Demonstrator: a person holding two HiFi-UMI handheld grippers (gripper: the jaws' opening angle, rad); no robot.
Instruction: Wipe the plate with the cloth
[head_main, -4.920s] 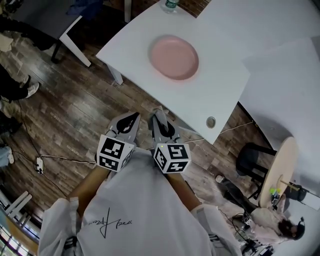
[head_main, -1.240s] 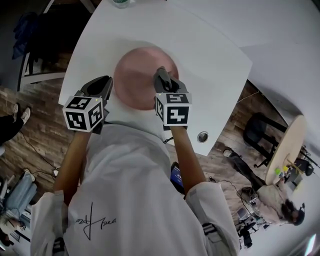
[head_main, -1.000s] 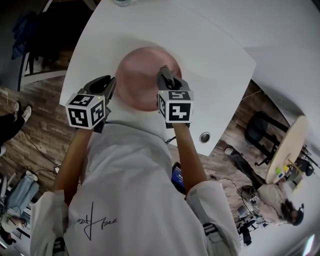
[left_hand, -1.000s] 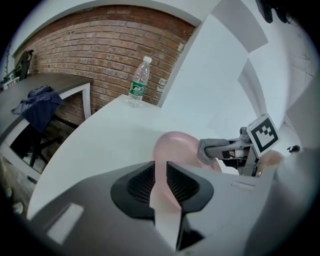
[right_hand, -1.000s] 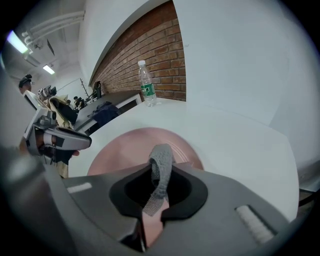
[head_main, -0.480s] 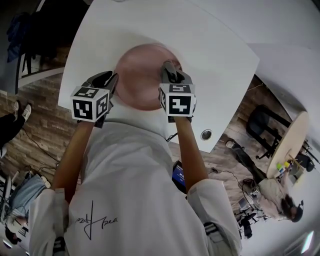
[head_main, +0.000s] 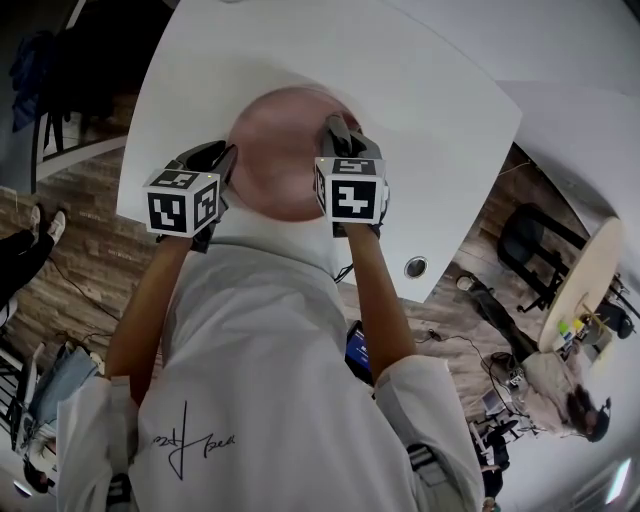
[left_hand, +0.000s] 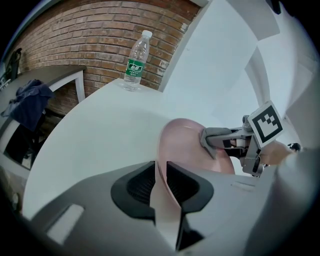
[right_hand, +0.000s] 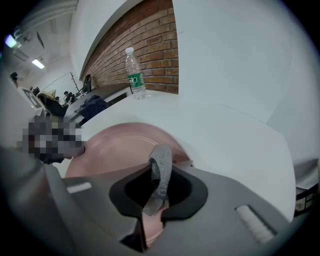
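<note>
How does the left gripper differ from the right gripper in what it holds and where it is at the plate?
The left gripper clamps the rim of the pink plate; the right gripper clamps a grey cloth. The left gripper sits at the plate's left edge; the right gripper reaches over its right part. Both have their jaws shut on something.

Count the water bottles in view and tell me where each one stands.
1. The water bottle stands upright near the far edge of the white table, beyond the pink plate; no other shows.
</note>
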